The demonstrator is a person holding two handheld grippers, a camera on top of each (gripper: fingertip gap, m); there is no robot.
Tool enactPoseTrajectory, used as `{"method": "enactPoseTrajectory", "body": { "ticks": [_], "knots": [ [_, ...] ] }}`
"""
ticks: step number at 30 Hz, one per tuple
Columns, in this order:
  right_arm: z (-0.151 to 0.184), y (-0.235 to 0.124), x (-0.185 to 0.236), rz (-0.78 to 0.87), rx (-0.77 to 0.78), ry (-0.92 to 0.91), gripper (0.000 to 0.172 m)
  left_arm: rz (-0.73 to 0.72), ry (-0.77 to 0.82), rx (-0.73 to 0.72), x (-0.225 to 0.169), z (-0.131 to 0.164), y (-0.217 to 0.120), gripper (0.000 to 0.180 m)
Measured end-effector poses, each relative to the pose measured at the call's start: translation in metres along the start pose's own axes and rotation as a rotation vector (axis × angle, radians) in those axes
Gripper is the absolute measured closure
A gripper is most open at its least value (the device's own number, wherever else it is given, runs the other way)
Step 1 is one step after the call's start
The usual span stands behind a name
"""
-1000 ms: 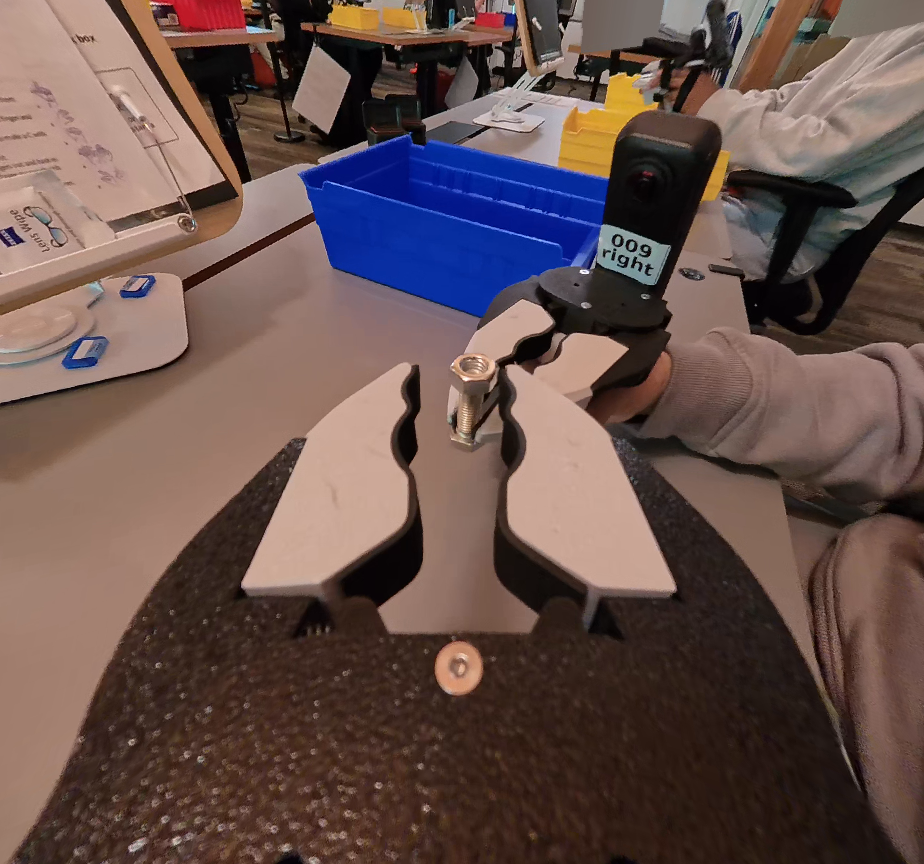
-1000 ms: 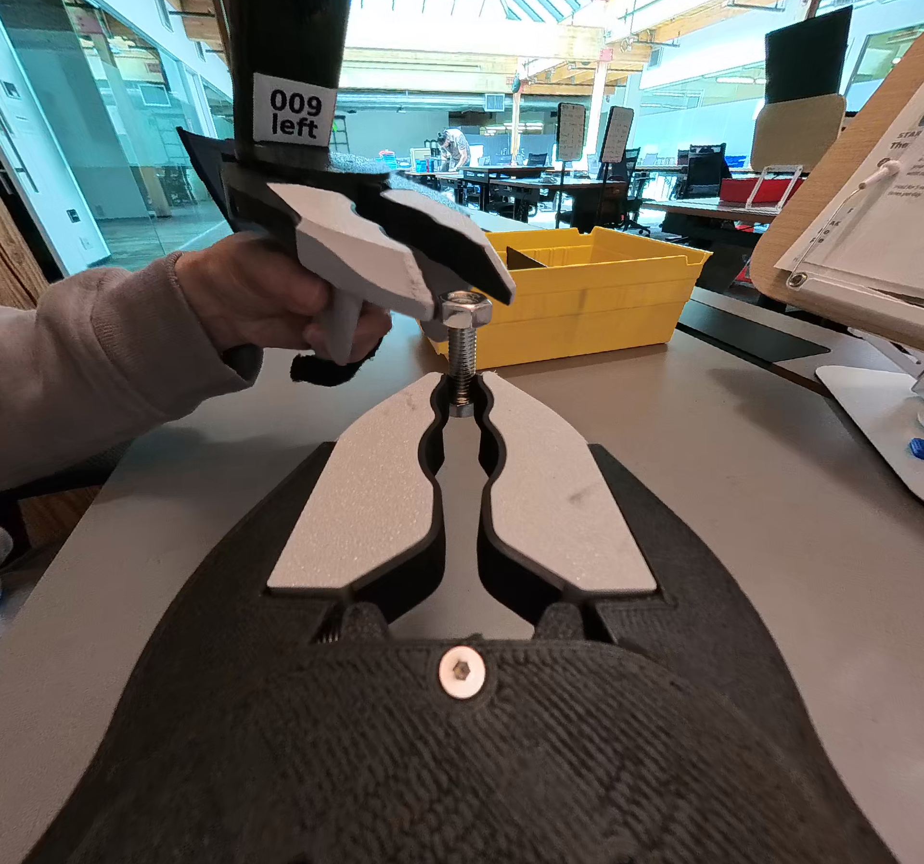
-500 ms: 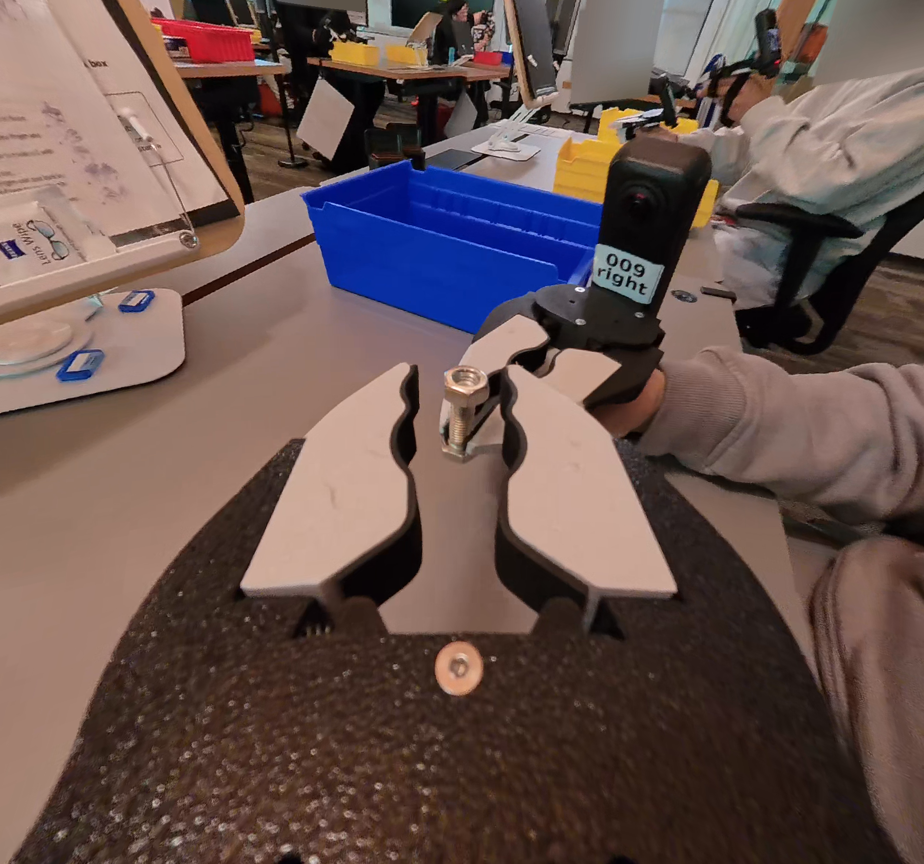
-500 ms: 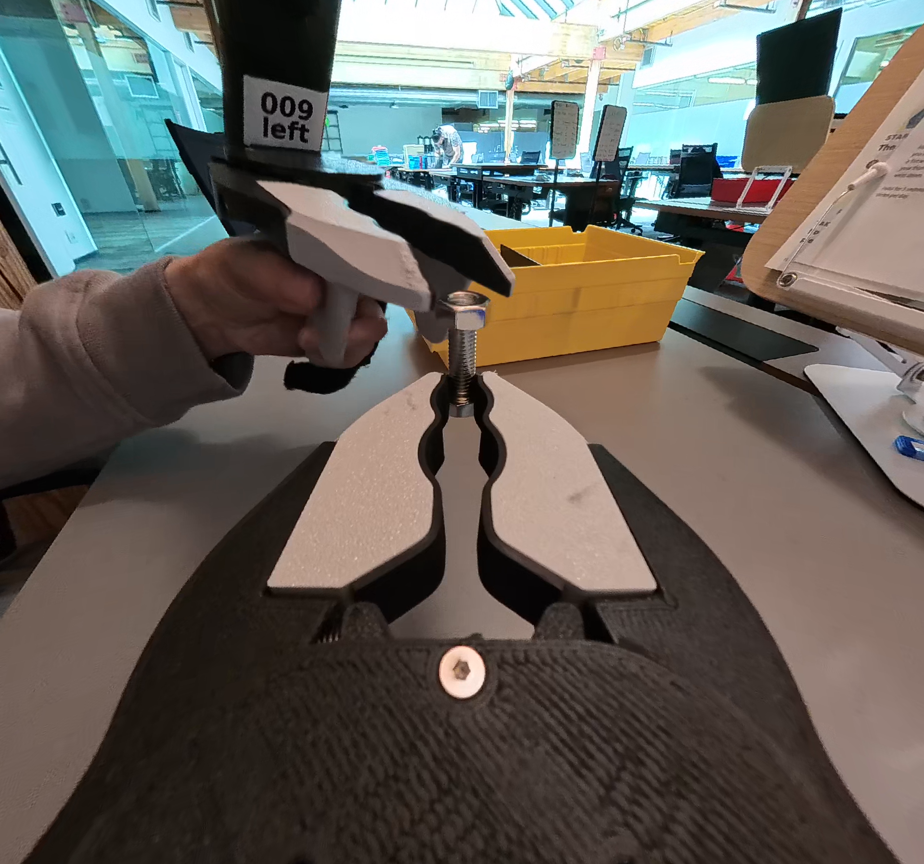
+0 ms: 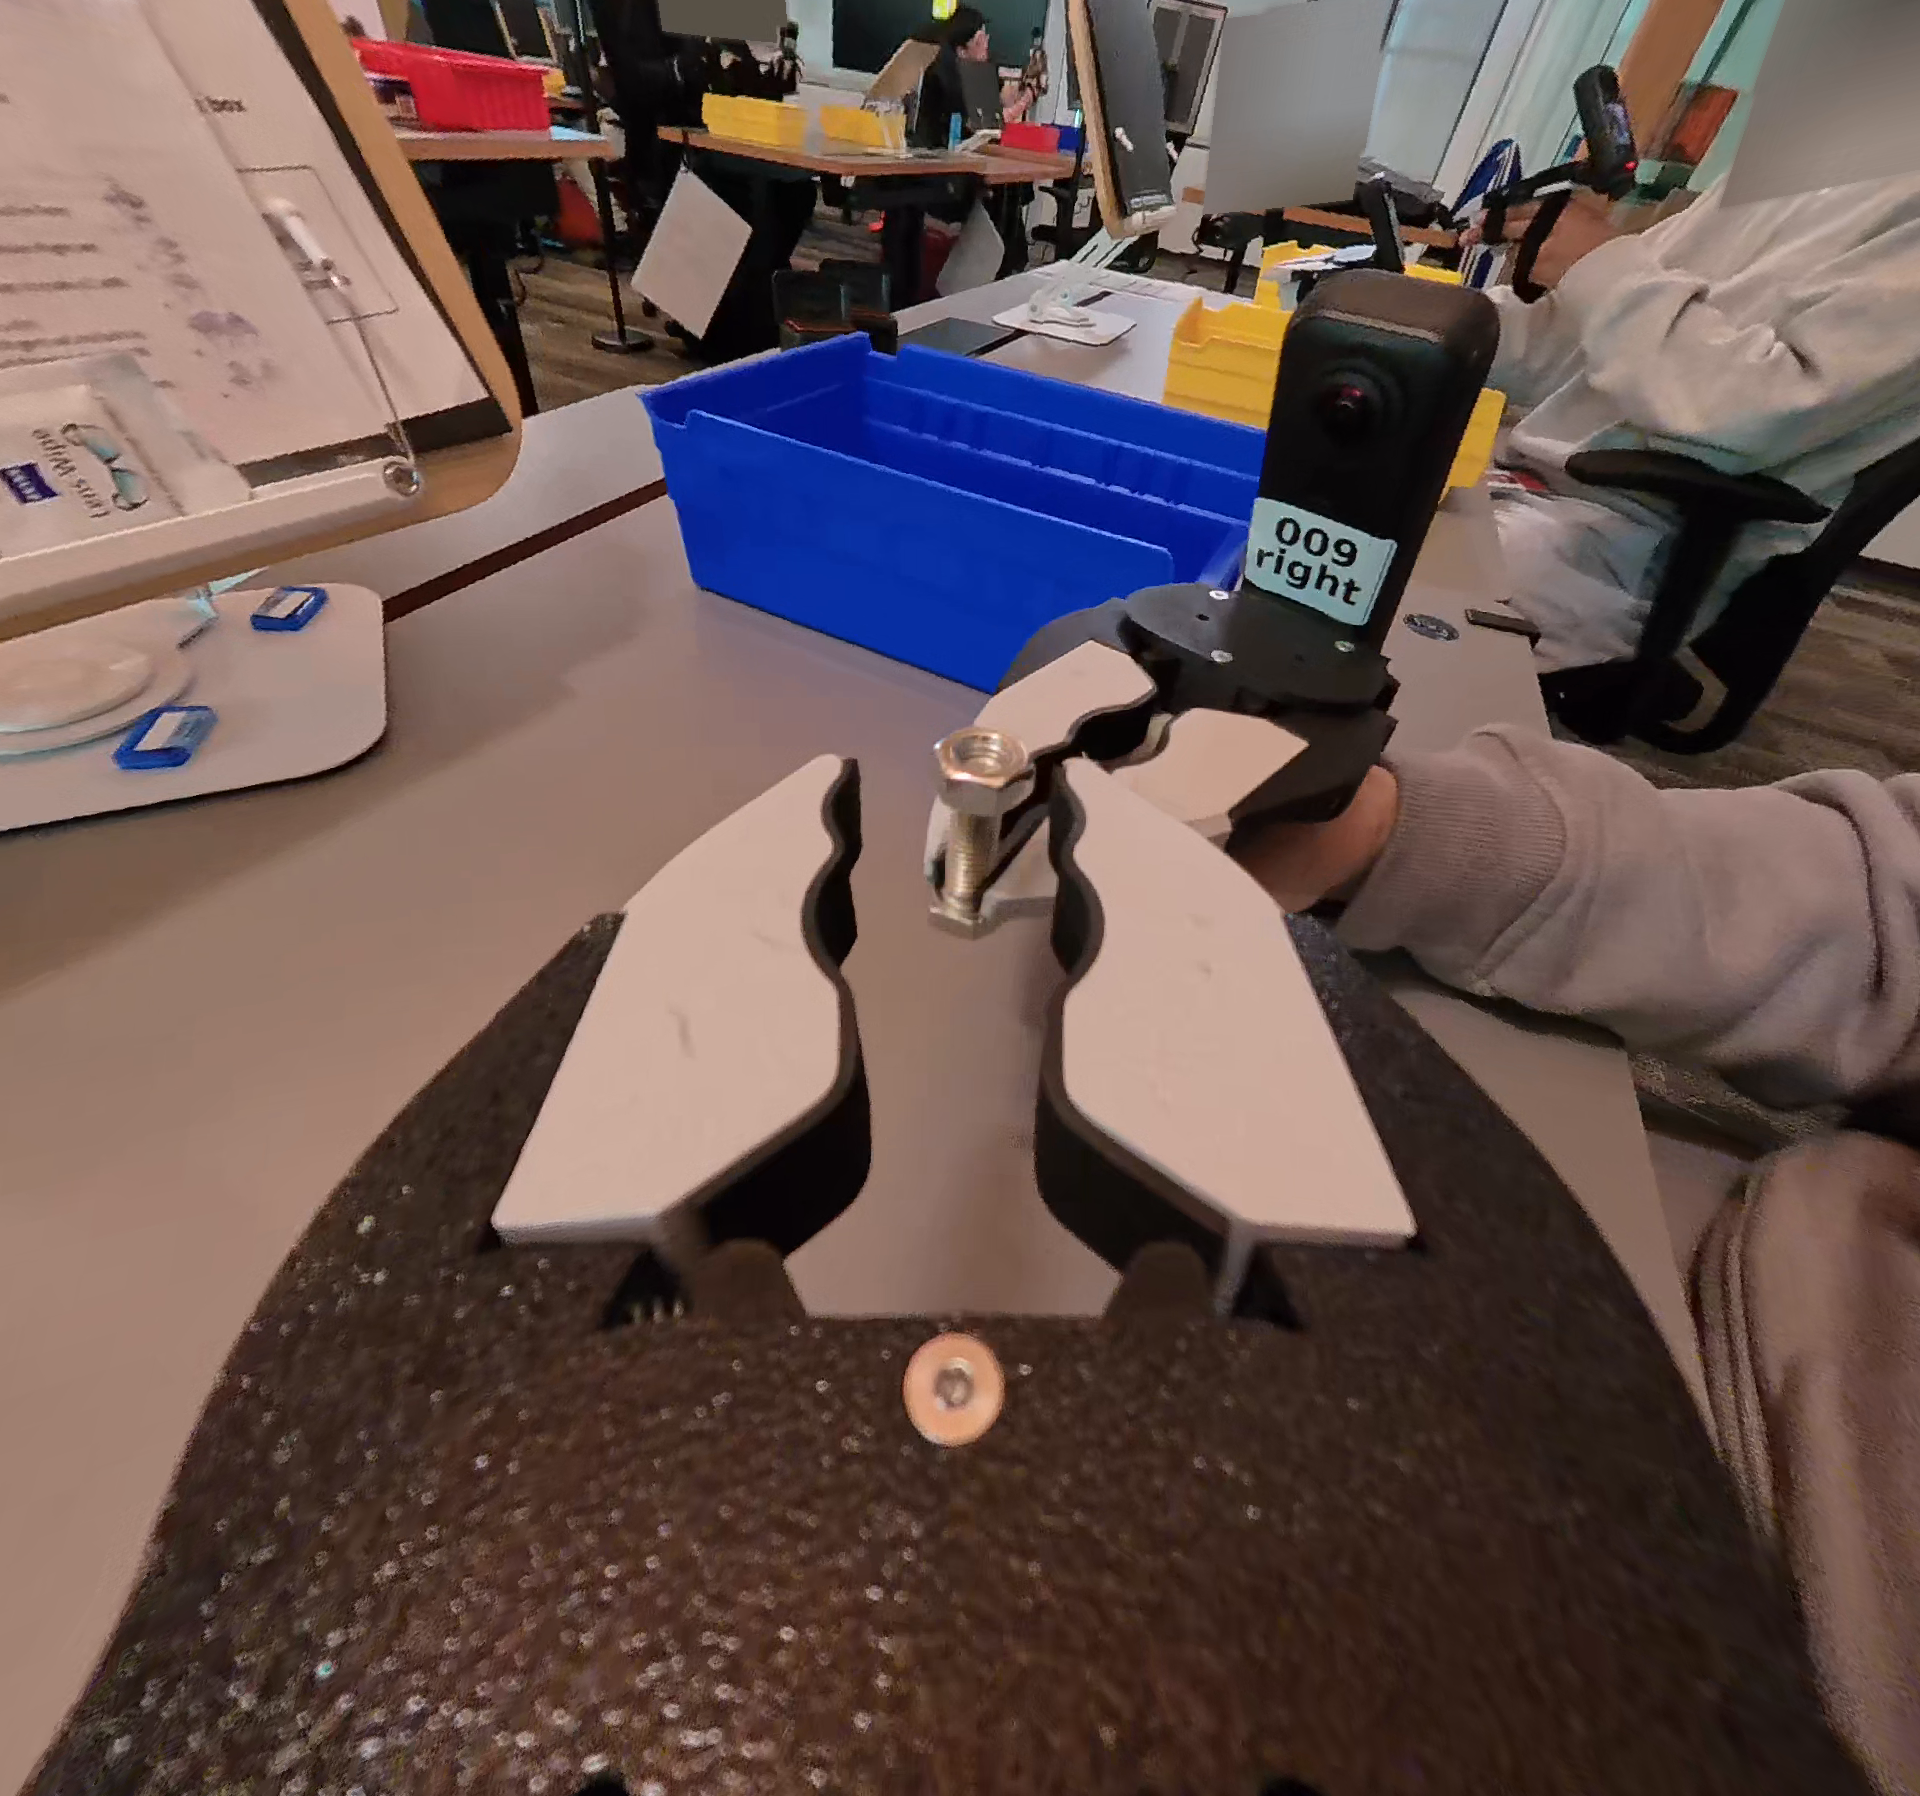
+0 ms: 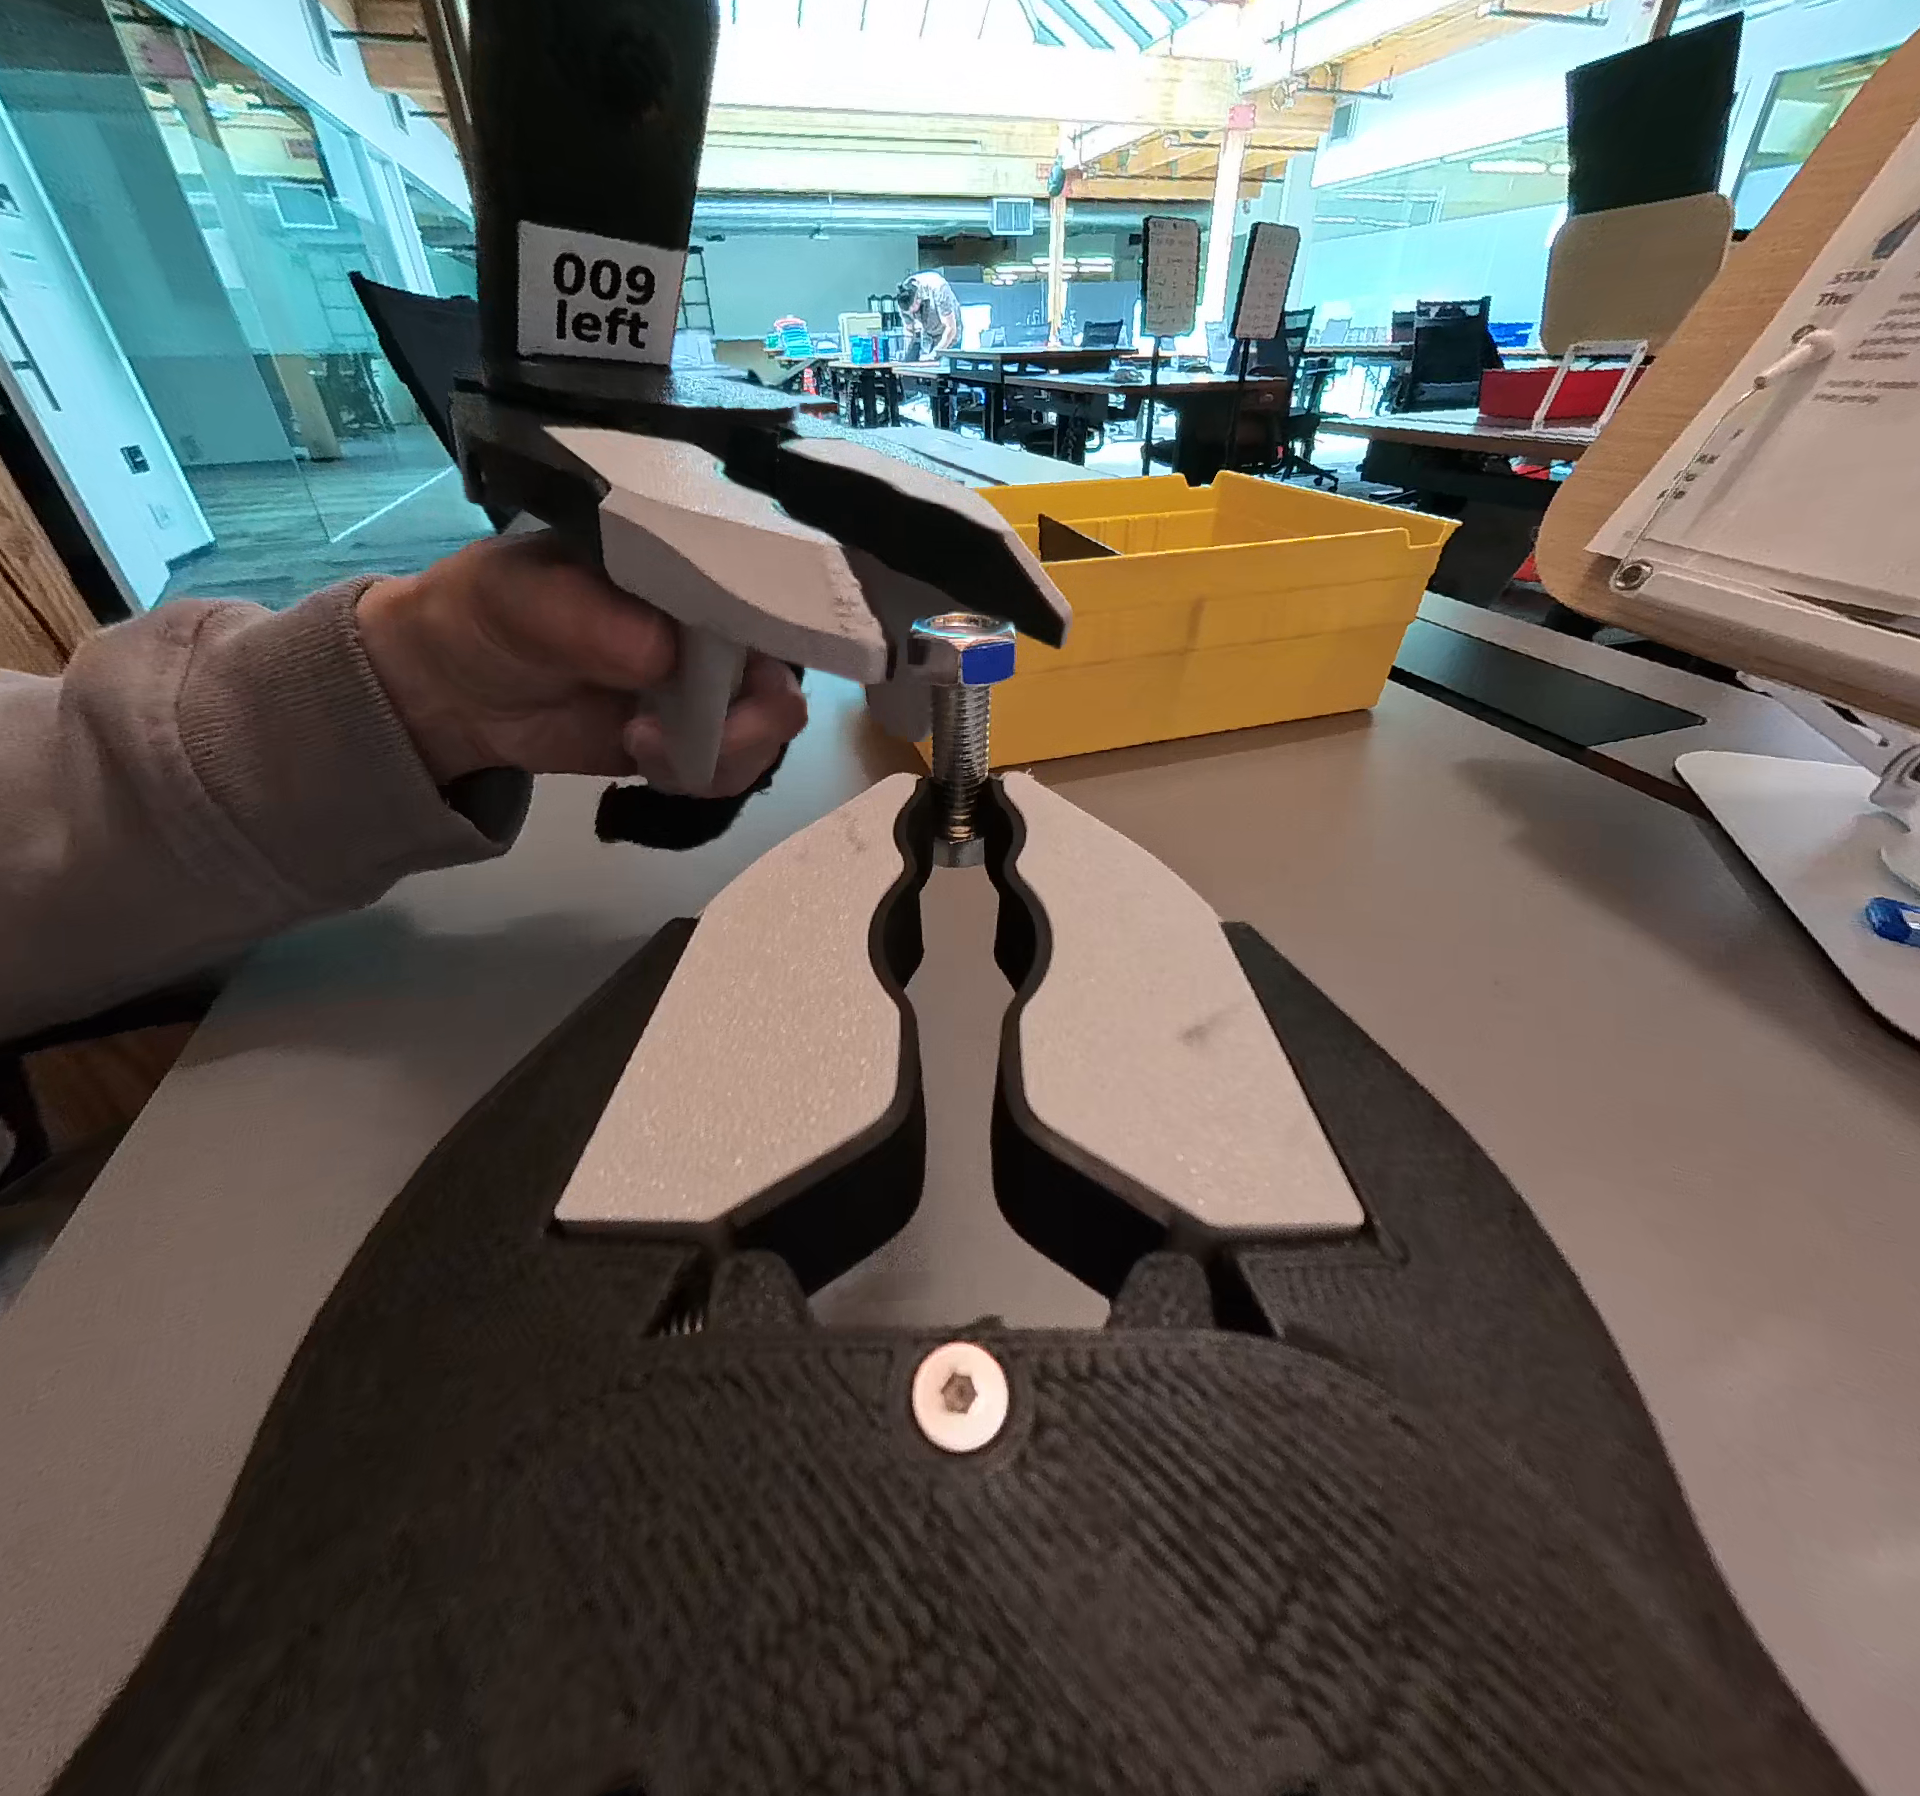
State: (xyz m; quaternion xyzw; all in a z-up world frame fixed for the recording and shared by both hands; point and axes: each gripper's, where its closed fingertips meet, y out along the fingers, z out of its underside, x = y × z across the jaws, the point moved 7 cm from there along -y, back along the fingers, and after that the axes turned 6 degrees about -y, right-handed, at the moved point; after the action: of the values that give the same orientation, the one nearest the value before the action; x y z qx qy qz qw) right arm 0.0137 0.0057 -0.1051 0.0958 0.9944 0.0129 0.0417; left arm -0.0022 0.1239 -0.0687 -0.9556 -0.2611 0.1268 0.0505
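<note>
Table: a grey desk top that carries everything here; it fills the near part of both views.
Blue bin: stands on the table beyond the two grippers in the left wrist view, a little to the left of the right gripper's camera post.
Yellow bin: stands on the table far behind the bolt in the right wrist view, with a dark divider inside.
Document stand: a wooden board with papers, at the left side in the left wrist view (the writing I leave aside); its white base lies on the table.
Right gripper: closed on the lower part of the bolt, both pads pressing the shank just above the head, so that the bolt stands upright.
Left gripper: its fingers stand apart around the top of the bolt, with a clear gap on the left side of the nut; it grips nothing.
Bolt: silver, threaded, head down, held between the two grippers above the table.
Nut: silver hexagon sitting on the upper end of the bolt.
</note>
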Motion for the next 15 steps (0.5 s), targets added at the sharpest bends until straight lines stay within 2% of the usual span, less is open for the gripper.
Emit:
{"method": "enactPoseTrajectory", "body": {
  "ticks": [4,9,15],
  "knots": [
    [0.000,-0.001,-0.002,0.009,-0.002,0.004,0.163,-0.022,-0.022,-0.025,0.003,0.002,0.002,0.148],
    [0.000,-0.004,-0.004,0.019,-0.004,0.005,0.163,-0.098,-0.046,-0.047,0.018,0.002,-0.014,0.149],
    [0.001,-0.001,-0.001,0.008,0.006,0.000,0.163,-0.010,-0.033,-0.069,0.003,-0.002,-0.008,0.148]
  ]
}}
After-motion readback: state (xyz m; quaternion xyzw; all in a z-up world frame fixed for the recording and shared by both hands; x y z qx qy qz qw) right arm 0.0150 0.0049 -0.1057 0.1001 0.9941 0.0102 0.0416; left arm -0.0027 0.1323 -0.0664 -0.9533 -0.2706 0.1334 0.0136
